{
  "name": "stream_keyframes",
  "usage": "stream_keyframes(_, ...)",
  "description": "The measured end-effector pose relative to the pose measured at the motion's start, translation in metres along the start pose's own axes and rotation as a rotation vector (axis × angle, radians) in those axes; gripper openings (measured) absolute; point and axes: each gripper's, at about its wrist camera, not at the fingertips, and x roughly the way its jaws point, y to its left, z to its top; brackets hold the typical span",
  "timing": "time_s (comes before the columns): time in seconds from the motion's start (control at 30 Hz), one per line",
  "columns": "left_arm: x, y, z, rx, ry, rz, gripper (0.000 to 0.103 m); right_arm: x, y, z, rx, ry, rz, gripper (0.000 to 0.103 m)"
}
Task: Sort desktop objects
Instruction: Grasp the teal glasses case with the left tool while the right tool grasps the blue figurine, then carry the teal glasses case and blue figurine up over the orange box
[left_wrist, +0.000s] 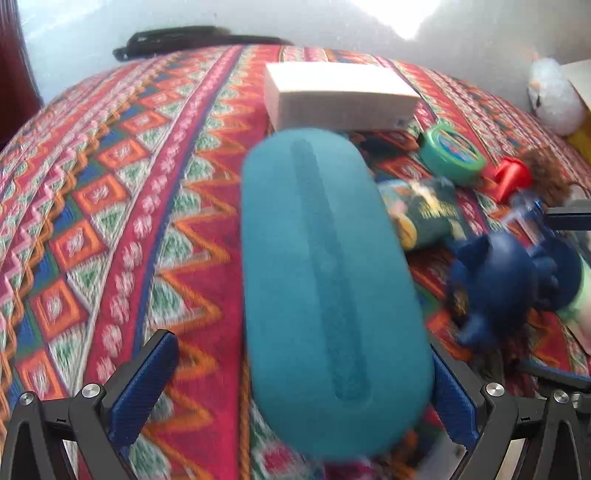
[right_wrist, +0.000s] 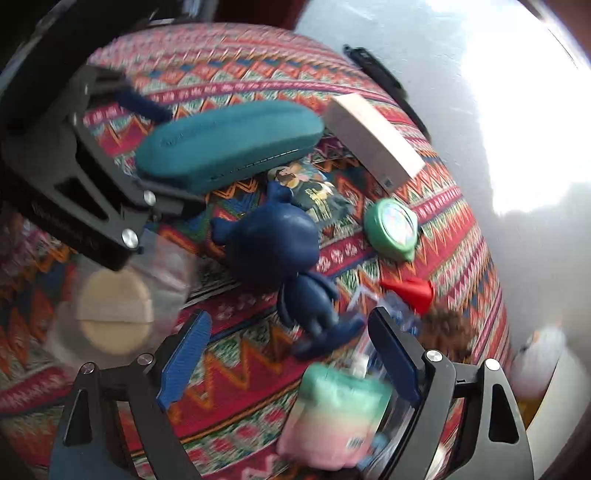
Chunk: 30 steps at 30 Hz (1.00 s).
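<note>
Teal case (left_wrist: 332, 280) lies between the fingers of my left gripper (left_wrist: 306, 373), which stand apart, the right finger against it, over the cloth (left_wrist: 110, 184). I would centre before closing. My right gripper (right_wrist: 291, 354) is spread, empty, near the blue figure (right_wrist: 273, 247)

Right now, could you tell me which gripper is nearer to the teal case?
Left. The left gripper has the teal case between its open fingers; the right gripper is open over the blue figure, apart from it.
</note>
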Motion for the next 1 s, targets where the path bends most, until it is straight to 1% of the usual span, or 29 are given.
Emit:
stream_keyframes(0.1,0.008,0.000,0.016,0.006,0.002,-0.004,0.102,0.016,-0.007,0.013,-0.024,-0.005,0.035,0.087)
stream_keyframes(0.13,0.011,-0.002,0.021,0.008,0.005,-0.010,0.102,0.018,-0.012,0.016,-0.002,-0.009,0.074,0.083)
stream_keyframes(0.17,0.014,-0.003,0.025,0.010,0.010,-0.013,0.102,0.020,-0.017,0.018,0.022,-0.013,0.116,0.069)
stream_keyframes(0.2,0.018,-0.004,0.028,0.015,0.012,-0.004,0.102,0.022,-0.022,0.020,0.047,-0.017,0.159,0.061)
stream_keyframes(0.23,0.021,-0.007,0.030,0.023,0.010,0.003,0.102,0.022,-0.025,0.019,0.071,-0.017,0.168,0.058)
stream_keyframes(0.3,0.024,-0.013,0.026,0.060,-0.012,0.008,0.101,0.022,-0.031,0.016,0.121,-0.016,0.173,0.058)
stream_keyframes(0.33,0.024,-0.015,0.024,0.074,-0.023,0.008,0.098,0.020,-0.034,0.013,0.155,-0.017,0.179,0.058)
stream_keyframes(0.37,0.020,-0.015,0.021,0.077,-0.034,0.001,0.091,0.019,-0.038,0.010,0.192,-0.017,0.185,0.058)
stream_keyframes(0.4,0.016,-0.015,0.018,0.081,-0.045,-0.007,0.085,0.017,-0.041,0.005,0.235,-0.017,0.185,0.058)
stream_keyframes(0.43,0.012,-0.015,0.015,0.080,-0.053,-0.016,0.072,0.014,-0.045,0.000,0.279,-0.016,0.184,0.058)
stream_keyframes(0.47,0.009,-0.012,0.014,0.067,-0.051,-0.030,0.069,0.008,-0.043,-0.006,0.320,-0.025,0.188,0.058)
stream_keyframes(0.63,-0.007,-0.004,0.004,0.048,-0.034,-0.072,0.068,-0.031,-0.033,-0.039,0.519,-0.085,0.212,0.058)
stream_keyframes(0.73,-0.030,-0.003,-0.008,0.042,-0.052,-0.098,0.067,-0.054,-0.027,-0.059,0.639,-0.120,0.226,0.058)
stream_keyframes(0.87,-0.063,-0.002,-0.030,0.053,-0.073,-0.119,0.067,-0.092,0.001,-0.078,0.710,-0.182,0.246,0.058)
stream_keyframes(0.93,-0.078,-0.003,-0.050,0.062,-0.063,-0.130,0.067,-0.111,0.017,-0.088,0.741,-0.210,0.257,0.058)
stream_keyframes(1.0,-0.088,-0.003,-0.071,0.074,-0.048,-0.124,0.067,-0.129,0.032,-0.097,0.771,-0.239,0.268,0.058)
